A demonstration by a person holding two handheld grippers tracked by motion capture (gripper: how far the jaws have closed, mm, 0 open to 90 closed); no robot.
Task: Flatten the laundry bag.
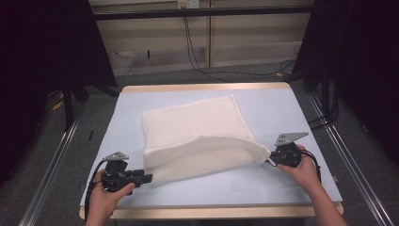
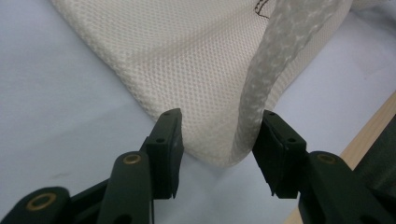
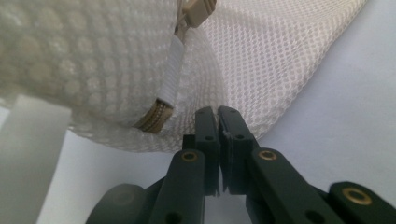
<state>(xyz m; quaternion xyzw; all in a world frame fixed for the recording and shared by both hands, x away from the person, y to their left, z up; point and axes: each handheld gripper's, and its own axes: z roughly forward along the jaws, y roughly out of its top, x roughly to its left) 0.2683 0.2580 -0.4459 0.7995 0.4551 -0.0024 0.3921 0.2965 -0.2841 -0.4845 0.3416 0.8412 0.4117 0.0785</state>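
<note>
A cream mesh bag [image 1: 197, 132] lies folded on the pale blue table [image 1: 282, 106]. My left gripper [image 1: 149, 178] is at the bag's near left corner. In the left gripper view it [image 2: 217, 142] stands open, with that rounded corner [image 2: 210, 149] between the jaws and an upper layer curling up by the right jaw. My right gripper [image 1: 270, 159] is at the bag's near right corner, which is lifted a little off the table. In the right gripper view its jaws [image 3: 219, 122] are shut on the mesh edge [image 3: 280, 60], beside a tan zipper [image 3: 156, 116].
The table's wooden front edge [image 1: 211, 212] runs just before both hands. Metal rails [image 1: 51, 160] flank the table on the floor. Cables [image 1: 197, 56] hang down the back wall. A blurred white tag [image 3: 35, 154] hangs at the left in the right gripper view.
</note>
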